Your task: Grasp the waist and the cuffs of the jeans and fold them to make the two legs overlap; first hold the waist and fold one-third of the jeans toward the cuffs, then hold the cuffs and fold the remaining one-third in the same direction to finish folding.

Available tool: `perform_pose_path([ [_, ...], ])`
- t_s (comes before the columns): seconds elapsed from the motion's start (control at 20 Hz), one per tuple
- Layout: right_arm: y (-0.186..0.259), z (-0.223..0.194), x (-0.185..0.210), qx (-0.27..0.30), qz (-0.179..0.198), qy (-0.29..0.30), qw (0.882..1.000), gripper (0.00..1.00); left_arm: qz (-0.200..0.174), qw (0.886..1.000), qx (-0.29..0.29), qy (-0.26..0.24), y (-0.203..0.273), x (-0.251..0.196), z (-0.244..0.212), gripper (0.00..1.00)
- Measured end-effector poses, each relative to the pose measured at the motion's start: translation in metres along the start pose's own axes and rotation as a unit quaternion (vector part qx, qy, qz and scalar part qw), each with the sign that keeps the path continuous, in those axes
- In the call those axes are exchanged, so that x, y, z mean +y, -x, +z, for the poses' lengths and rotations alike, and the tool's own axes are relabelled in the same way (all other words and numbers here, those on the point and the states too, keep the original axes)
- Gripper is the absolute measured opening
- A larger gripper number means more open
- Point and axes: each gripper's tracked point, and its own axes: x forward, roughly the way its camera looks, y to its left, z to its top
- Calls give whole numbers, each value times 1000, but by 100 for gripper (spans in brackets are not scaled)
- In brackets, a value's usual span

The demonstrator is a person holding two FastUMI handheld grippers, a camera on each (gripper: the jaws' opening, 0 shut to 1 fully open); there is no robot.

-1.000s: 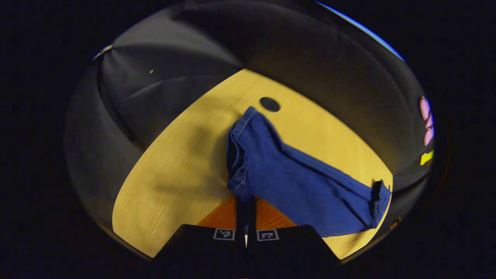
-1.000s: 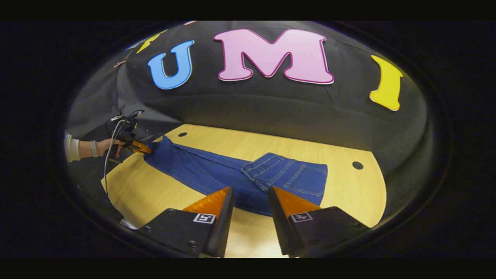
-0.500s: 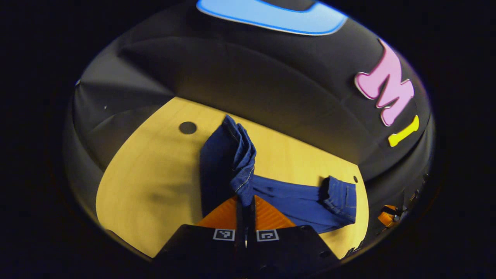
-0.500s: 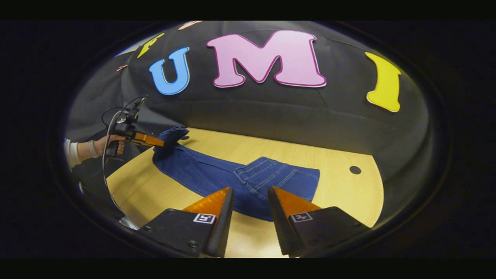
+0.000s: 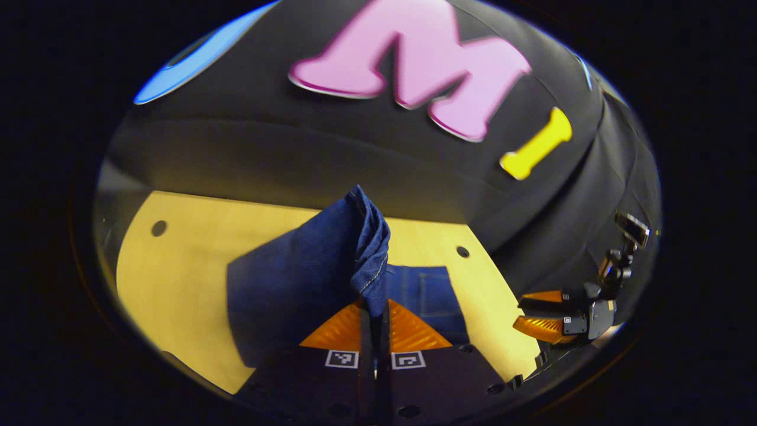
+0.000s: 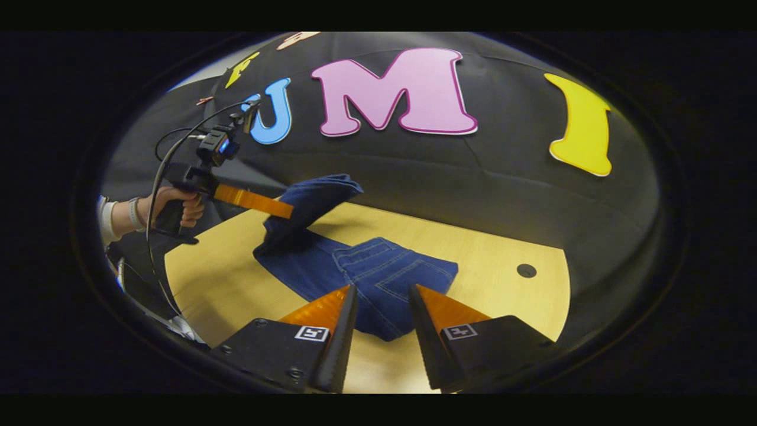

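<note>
- The left gripper (image 5: pixel 375 307) has its two fingers pressed together on the cuff end (image 5: pixel 369 260) of the jeans (image 5: pixel 295 284); in the left gripper view the denim bunches up right above the fingertips.
- In the right gripper view the same left gripper (image 6: pixel 284 210) is at the far left of the scene, lifted above the table (image 6: pixel 502 248), with the cuff end (image 6: pixel 316 192) hanging off its tip clear of the wood.
- A hand (image 6: pixel 177 207) grips the handle of that gripper, with a light sleeve (image 6: pixel 107 222) and a wristband behind it; a cable (image 6: pixel 155 195) loops down from the gripper's body.
- The right gripper (image 6: pixel 381 307) has its fingers apart with nothing between them, low over the near edge of the table, just beside the near edge of the jeans.
- In the left gripper view the right gripper (image 5: pixel 535 310) sits off the table's right edge, fingers parted, apart from the denim.
- The jeans (image 6: pixel 366 278) lie on the middle of the table with the waist part, pockets up, folded over the legs; from there the legs rise leftward to the raised cuff end.
- The table is pale wood with a dark round hole (image 6: pixel 526 270) to the right of the jeans.
</note>
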Motion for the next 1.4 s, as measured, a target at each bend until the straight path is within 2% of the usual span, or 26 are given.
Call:
perform_pose_path([
  [0.15,8,-8,-11,-2,-10,-8,1000,55,42,993,106,-44,-55,-4,-84,6],
  [0.2,12,-9,-13,-3,-13,-10,1000,55,46,989,125,-58,-66,-3,-103,6],
  [0.35,23,-13,-13,-8,-21,-12,1000,55,66,980,163,-93,-65,3,-125,8],
  [0.4,25,-12,-9,-12,-23,-15,1000,55,68,980,157,-100,-59,1,-120,7],
  [0.5,33,-12,0,-17,-25,-16,999,57,67,984,126,-111,-54,-6,-117,47],
  [0.6,43,-9,9,-24,-34,-10,999,57,76,986,86,-119,-30,-15,-106,86],
  [0.7,55,-6,24,-31,-40,-2,999,60,67,991,42,-109,0,-29,-92,89],
  [0.75,63,-4,31,-34,-46,1,998,59,65,992,24,-107,17,-31,-88,84],
  [0.8,70,-2,41,-38,-50,1,998,71,64,992,5,-109,37,-32,-82,92],
  [0.9,84,0,65,-46,-58,-3,997,81,64,990,-40,-121,85,-34,-74,95],
  [0.95,91,3,79,-52,-58,-7,997,83,65,988,-63,-128,110,-36,-69,96],
  [1.1,115,9,124,-72,-67,-17,995,95,74,979,-125,-142,188,-39,-71,97],
  [1.15,125,13,137,-85,-77,-18,993,92,77,977,-141,-143,210,-40,-74,97],
  [1.2,138,20,142,-106,-100,-14,989,96,82,975,-155,-140,233,-41,-79,97],
  [1.4,203,46,176,-191,-186,-3,964,96,96,966,-212,-116,316,-42,-99,97],
])
